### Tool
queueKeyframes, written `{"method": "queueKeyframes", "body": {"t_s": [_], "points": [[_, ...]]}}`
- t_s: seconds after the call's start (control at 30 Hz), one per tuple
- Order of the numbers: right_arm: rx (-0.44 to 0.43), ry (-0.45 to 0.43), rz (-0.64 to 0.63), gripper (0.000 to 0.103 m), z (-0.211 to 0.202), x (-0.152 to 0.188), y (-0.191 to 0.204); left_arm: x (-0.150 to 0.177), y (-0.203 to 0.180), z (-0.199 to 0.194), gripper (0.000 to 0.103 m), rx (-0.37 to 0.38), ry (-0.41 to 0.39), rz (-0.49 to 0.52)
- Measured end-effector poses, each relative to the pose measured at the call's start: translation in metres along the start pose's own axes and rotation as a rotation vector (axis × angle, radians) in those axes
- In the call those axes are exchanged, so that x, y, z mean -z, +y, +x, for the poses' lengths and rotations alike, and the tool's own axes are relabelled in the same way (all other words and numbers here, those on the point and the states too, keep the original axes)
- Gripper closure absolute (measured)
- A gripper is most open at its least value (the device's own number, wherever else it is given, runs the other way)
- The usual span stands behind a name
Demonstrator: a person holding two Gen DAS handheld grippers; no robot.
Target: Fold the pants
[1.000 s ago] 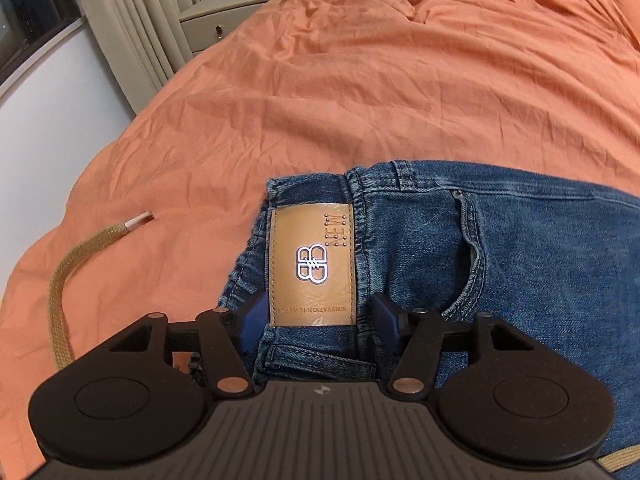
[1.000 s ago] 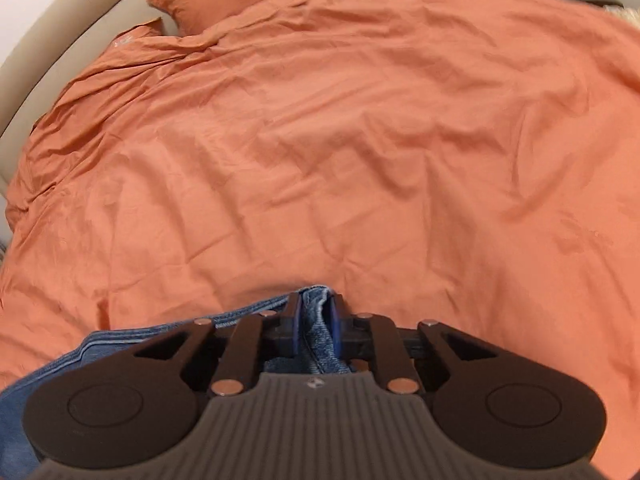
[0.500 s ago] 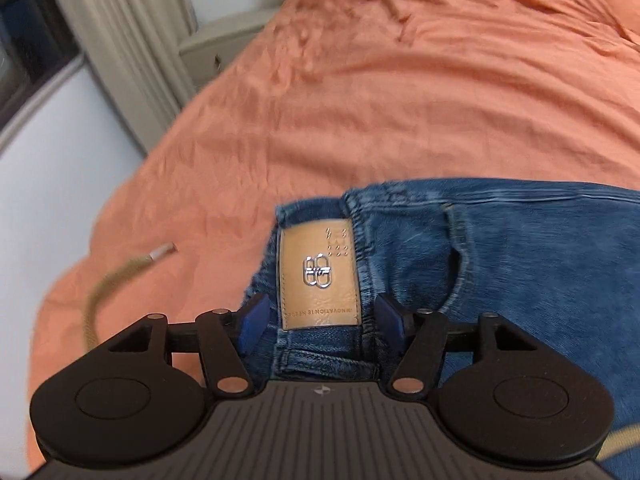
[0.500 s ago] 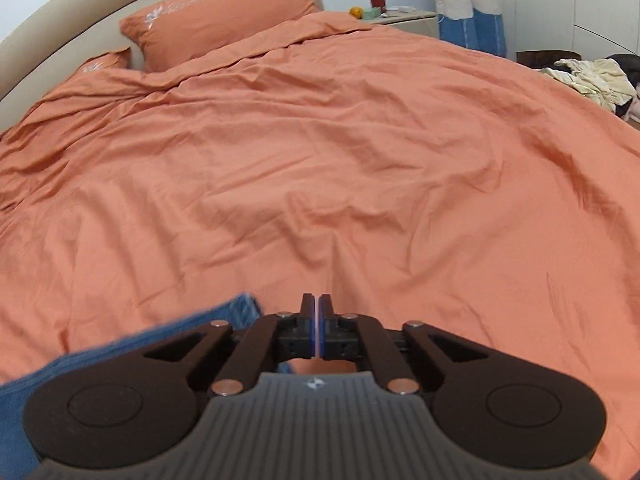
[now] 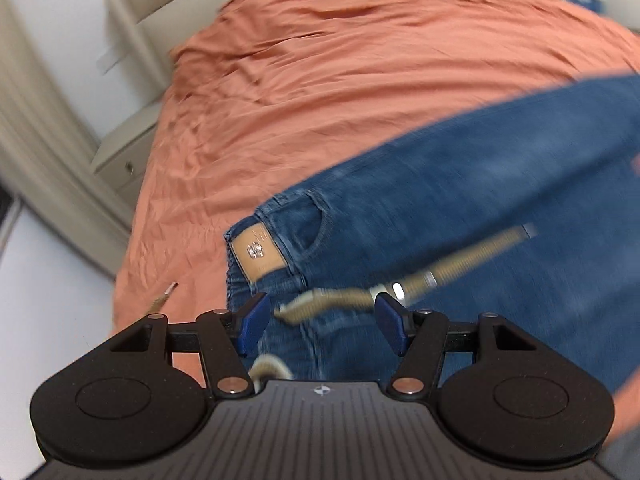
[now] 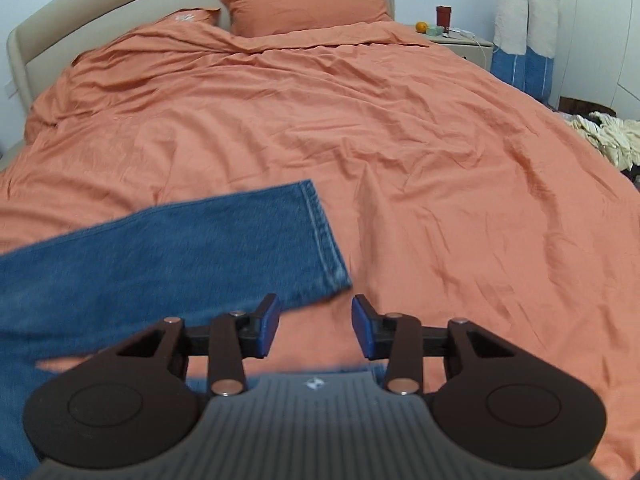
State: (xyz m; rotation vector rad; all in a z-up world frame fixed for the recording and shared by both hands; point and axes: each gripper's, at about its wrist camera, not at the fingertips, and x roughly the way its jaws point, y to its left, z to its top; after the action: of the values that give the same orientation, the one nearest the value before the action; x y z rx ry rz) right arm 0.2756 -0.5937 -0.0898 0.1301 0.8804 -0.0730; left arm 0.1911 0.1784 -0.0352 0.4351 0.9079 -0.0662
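Left hand-held gripper (image 5: 318, 322): jaws apart, gripping nothing, above waistband of jeans (image 5: 460, 216); tan drawstring (image 5: 404, 280) just ahead between fingers. Right hand-held gripper (image 6: 315, 330): jaws apart, empty; leg hem (image 6: 324, 236) just ahead-left. One pair of jeans lay stretched flat on orange bed (image 6: 400, 128), apparently halved lengthwise, leg on leg. Crosswise folds judged left. Count: two pillows (image 6: 304, 0), one leather patch (image 5: 258, 252).
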Motion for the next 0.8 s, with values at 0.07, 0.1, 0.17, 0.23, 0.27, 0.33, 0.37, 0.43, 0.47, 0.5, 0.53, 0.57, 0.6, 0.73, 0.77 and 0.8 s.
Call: {"method": "queueKeyframes", "body": {"t_s": [0.07, 0.1, 0.17, 0.23, 0.27, 0.33, 0.37, 0.43, 0.47, 0.5, 0.53, 0.57, 0.6, 0.73, 0.77, 0.8], "points": [[-0.004, 0.003, -0.021, 0.066, -0.018, 0.018, 0.003, 0.015, -0.008, -0.012, 0.031, 0.016, 0.009, 0.065], [-0.005, 0.005, -0.038, 0.066, -0.027, 0.028, 0.006, 0.024, -0.013, -0.017, 0.031, 0.024, 0.015, 0.099], [-0.005, 0.014, -0.081, 0.066, -0.041, 0.045, 0.011, 0.042, -0.023, -0.023, 0.031, 0.037, 0.029, 0.167], [0.002, 0.021, -0.132, 0.066, -0.053, 0.063, 0.018, 0.058, -0.036, -0.025, 0.031, 0.049, 0.037, 0.23], [0.005, 0.023, -0.156, 0.066, -0.059, 0.071, 0.021, 0.067, -0.041, -0.025, 0.031, 0.057, 0.04, 0.255], [0.027, 0.029, -0.208, 0.066, -0.068, 0.084, 0.028, 0.08, -0.053, -0.022, 0.031, 0.081, 0.056, 0.311], [0.039, 0.032, -0.227, 0.066, -0.072, 0.09, 0.03, 0.087, -0.058, -0.02, 0.031, 0.092, 0.065, 0.342], [0.063, 0.04, -0.256, 0.065, -0.077, 0.099, 0.034, 0.1, -0.069, -0.014, 0.031, 0.116, 0.086, 0.406], [0.071, 0.041, -0.264, 0.065, -0.08, 0.103, 0.034, 0.106, -0.072, -0.011, 0.031, 0.126, 0.093, 0.428], [0.077, 0.043, -0.269, 0.065, -0.084, 0.107, 0.034, 0.111, -0.075, -0.008, 0.031, 0.13, 0.1, 0.445], [0.082, 0.043, -0.273, 0.065, -0.086, 0.111, 0.034, 0.114, -0.076, -0.004, 0.032, 0.124, 0.104, 0.45], [0.088, 0.043, -0.274, 0.064, -0.089, 0.114, 0.034, 0.116, -0.076, 0.001, 0.032, 0.121, 0.11, 0.445], [0.093, 0.046, -0.274, 0.064, -0.091, 0.118, 0.033, 0.117, -0.075, 0.006, 0.032, 0.131, 0.12, 0.44], [0.126, 0.067, -0.299, 0.063, -0.094, 0.129, 0.034, 0.121, -0.076, 0.028, 0.032, 0.165, 0.154, 0.434], [0.133, 0.07, -0.308, 0.063, -0.095, 0.131, 0.036, 0.121, -0.076, 0.033, 0.031, 0.169, 0.157, 0.426], [0.137, 0.073, -0.317, 0.062, -0.095, 0.133, 0.036, 0.122, -0.076, 0.038, 0.031, 0.173, 0.164, 0.415]]}}
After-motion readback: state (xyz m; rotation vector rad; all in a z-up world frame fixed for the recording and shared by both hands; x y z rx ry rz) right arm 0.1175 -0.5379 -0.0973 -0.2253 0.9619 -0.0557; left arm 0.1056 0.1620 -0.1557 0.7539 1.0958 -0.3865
